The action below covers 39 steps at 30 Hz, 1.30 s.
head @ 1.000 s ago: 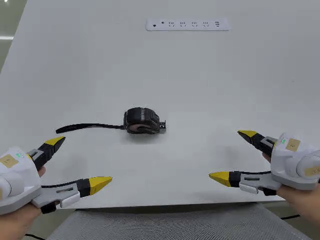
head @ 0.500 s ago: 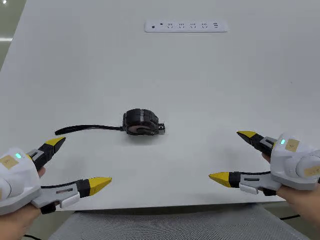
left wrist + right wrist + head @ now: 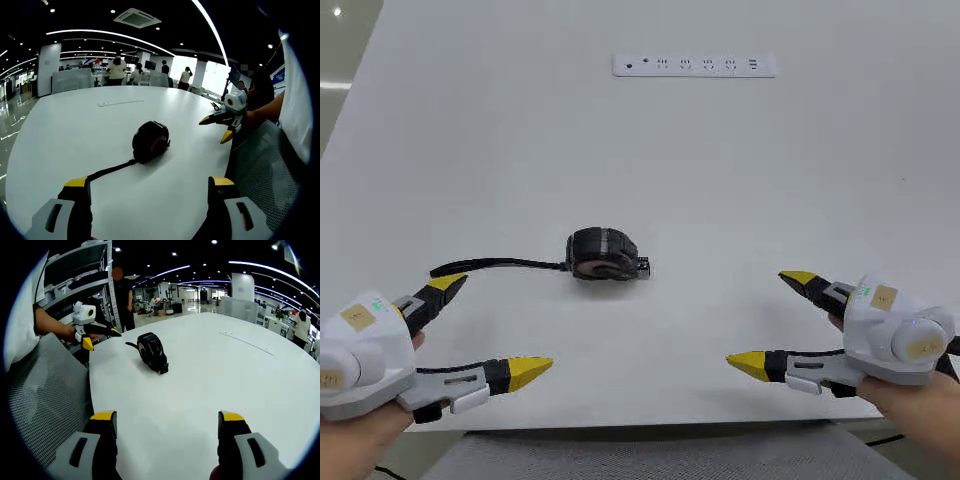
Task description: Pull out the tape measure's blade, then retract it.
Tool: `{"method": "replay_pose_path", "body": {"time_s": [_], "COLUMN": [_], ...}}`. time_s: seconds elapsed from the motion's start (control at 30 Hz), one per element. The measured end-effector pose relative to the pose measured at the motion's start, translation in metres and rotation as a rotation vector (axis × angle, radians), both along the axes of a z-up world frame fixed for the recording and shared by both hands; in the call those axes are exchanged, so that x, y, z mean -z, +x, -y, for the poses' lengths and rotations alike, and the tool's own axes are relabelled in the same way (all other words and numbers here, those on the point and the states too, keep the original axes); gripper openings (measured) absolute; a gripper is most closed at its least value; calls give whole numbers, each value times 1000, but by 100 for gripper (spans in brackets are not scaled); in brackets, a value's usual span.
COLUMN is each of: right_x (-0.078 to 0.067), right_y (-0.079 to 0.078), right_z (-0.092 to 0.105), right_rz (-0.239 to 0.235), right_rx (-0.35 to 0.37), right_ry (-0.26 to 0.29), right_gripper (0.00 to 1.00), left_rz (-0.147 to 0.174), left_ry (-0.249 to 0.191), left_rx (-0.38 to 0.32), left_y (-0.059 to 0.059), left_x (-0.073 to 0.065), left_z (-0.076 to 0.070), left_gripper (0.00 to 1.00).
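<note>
TAPE MEASURE AWAITS FIRST PULL: A black tape measure (image 3: pixel 603 255) lies near the centre of the frame on a white counter (image 3: pixel 770 180). Its wrist strap (image 3: pixel 495 265) trails toward the left edge. Its blade is wound inside the case, with just the end hook (image 3: pixel 643 268) showing at the case's right side. The left gripper (image 3: pixel 502 322), at lower left, and the right gripper (image 3: pixel 758 318), at lower right, hover over the counter's near edge, each with its yellow-tipped jaws spread wide and holding nothing. Both are well apart from the tape measure, one to either side of it. A white power strip (image 3: pixel 693 65) lies at top centre, far from the work. In the left gripper view the case sits mid-frame beyond the parted jaws; in the right gripper view it sits left of centre in the upper half, hook end turned toward the camera. With no blade drawn and nothing grasped, the job looks to be at its very start. The case has yet to be steadied, the hook taken, the blade drawn out and then let back in.
</note>
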State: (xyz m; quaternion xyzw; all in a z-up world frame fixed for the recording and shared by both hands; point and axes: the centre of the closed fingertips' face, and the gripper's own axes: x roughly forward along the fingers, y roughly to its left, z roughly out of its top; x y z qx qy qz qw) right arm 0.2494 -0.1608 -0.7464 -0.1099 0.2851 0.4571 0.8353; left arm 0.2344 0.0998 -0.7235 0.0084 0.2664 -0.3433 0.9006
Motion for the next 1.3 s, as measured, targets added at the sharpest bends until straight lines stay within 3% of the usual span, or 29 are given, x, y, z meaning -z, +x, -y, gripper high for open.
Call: {"method": "replay_pose_path", "body": {"time_s": [0.43, 0.97, 1.3], "right_x": [8, 22, 25], "right_y": [12, 26, 32], "right_z": [-11, -25, -34], "right_rz": [-7, -23, -17], "right_rx": [-22, -63, -101], "right_ry": [12, -3, -10], "right_gripper": [76, 72, 71], "left_rz": [-5, -19, -14], "left_ry": [10, 57, 77], "left_rx": [64, 156, 207], "left_y": [10, 28, 39], "left_x": [7, 23, 26], "left_z": [11, 20, 26], "left_gripper": [93, 90, 88]}}
